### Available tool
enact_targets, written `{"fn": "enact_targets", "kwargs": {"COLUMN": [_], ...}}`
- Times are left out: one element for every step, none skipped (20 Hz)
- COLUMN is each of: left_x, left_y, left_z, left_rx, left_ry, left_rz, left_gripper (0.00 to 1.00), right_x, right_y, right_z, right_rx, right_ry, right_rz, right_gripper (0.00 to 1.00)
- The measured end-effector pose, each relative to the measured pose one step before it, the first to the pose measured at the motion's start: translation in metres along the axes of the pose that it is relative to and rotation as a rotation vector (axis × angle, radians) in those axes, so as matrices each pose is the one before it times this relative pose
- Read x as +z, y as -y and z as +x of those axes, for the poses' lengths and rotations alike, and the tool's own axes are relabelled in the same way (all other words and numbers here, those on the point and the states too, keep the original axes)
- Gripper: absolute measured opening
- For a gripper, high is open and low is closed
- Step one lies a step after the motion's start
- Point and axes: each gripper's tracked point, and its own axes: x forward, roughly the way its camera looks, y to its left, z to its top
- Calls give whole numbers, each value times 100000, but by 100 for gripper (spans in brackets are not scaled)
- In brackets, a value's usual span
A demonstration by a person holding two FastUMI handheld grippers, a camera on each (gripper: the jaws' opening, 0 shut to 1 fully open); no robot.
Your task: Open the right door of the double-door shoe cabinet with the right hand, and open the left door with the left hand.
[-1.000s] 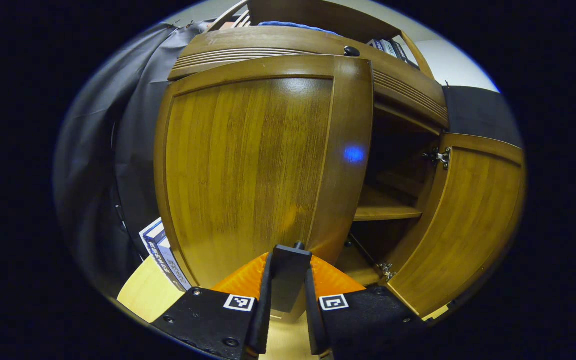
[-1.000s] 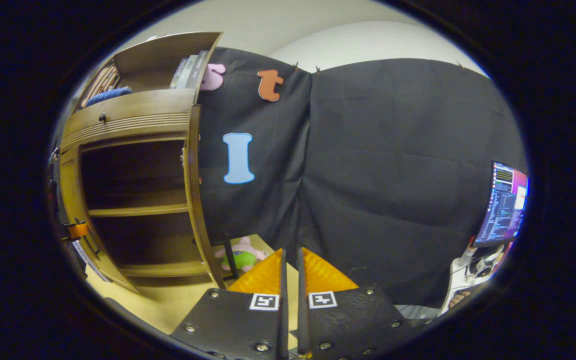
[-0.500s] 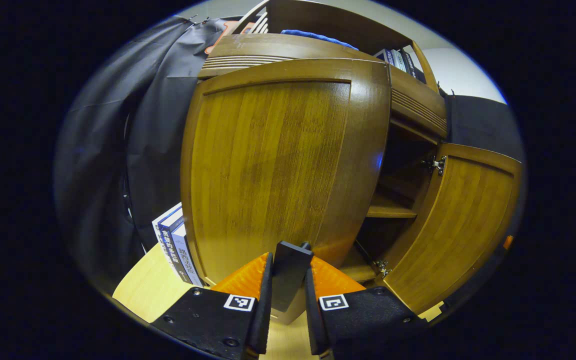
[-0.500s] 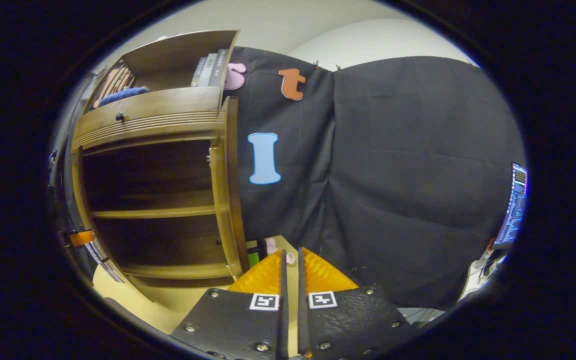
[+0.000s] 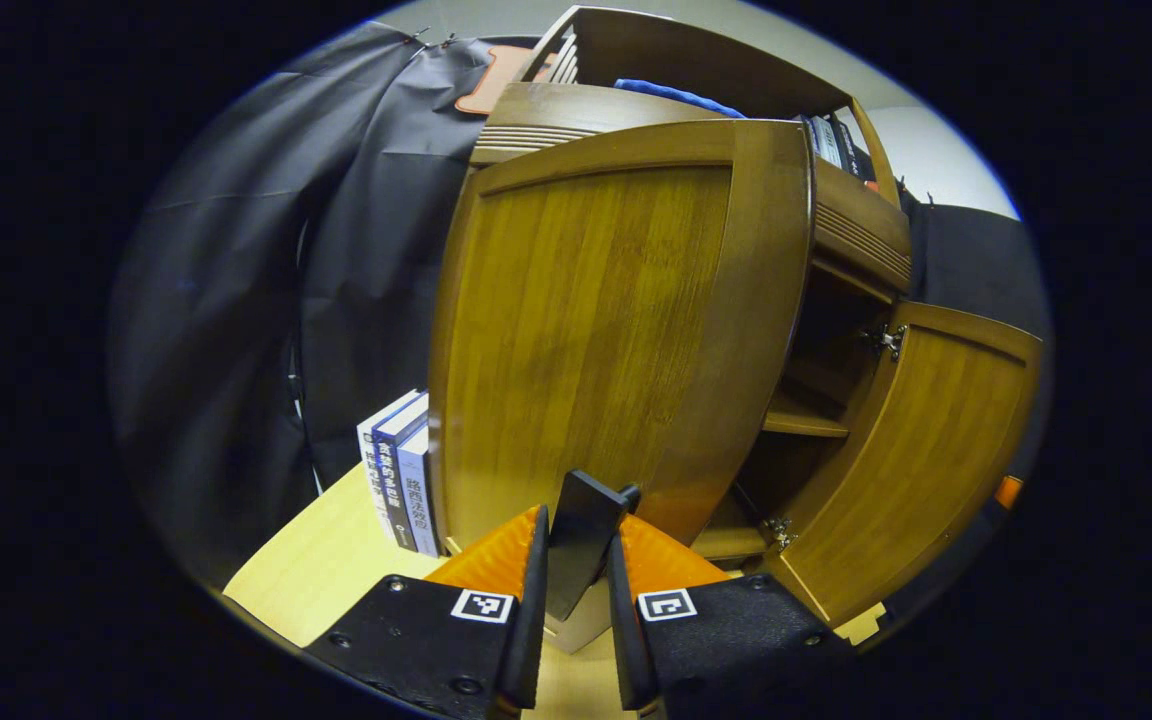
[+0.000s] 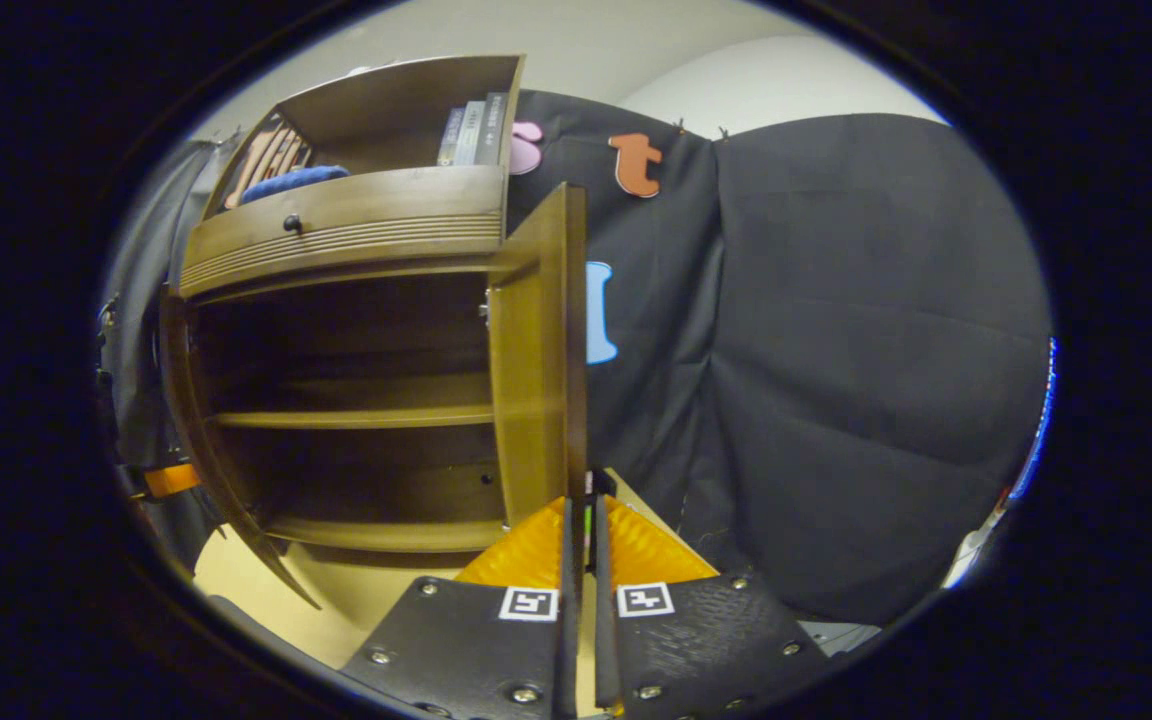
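Left hand-held gripper (image 5: 576,545) clamped on the left door's (image 5: 596,340) dark handle (image 5: 581,535); door swung open. Right hand-held gripper (image 6: 581,530) pressed together, empty, near the open right door's (image 6: 536,350) edge.

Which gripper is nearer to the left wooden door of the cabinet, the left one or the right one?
Left. The left gripper is clamped on the dark handle of the left wooden door. The right gripper is closed in front of the right wooden door.

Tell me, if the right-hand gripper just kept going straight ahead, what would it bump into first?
Probably the free edge of the open right door, which stands just beyond the right gripper and in line with its fingers. Depth is hard to judge here.
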Motion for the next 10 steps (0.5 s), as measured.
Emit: {"fn": "enact_targets", "kwargs": {"left_x": [4, 52, -5, 94, -152, 43, -54, 7, -10, 0], "left_y": [-413, -421, -446, -405, -353, -415, -550, -569, -541, -572], "left_z": [-327, -258, -224, -213, -175, -114, -183, -221, -122, -83], "left_rx": [1111, 1040, 1069, 1082, 1136, 1406, 1590, 1716, 1415, 1754], "left_ry": [153, 83, -69, 121, 22, 71, 76, -47, -56, -318], "left_rz": [118, -179, -477, -442, -372, -47, 361, 530, 348, 247], "left_gripper": [31, 31, 30, 30, 30, 31, 30, 30, 30, 30], "right_x": [108, 1, 105, 420, -35, -152, -50, -15, -189, 27], "right_y": [-617, -615, -544, -145, -470, -421, -399, -385, -332, -387], "right_z": [152, 70, 95, 351, 93, 74, 90, 108, 97, 199], "right_rx": [1619, 1677, 1412, 1482, 1407, 1336, 1259, 1147, 1128, 1124], "right_ry": [38, 78, 160, -102, -176, -140, -128, -198, -273, -317], "right_rz": [-72, -184, -328, -351, -202, -13, 102, 76, -7, -137], "right_gripper": [7, 7, 7, 7, 7, 7, 7, 7, 7, 7]}}
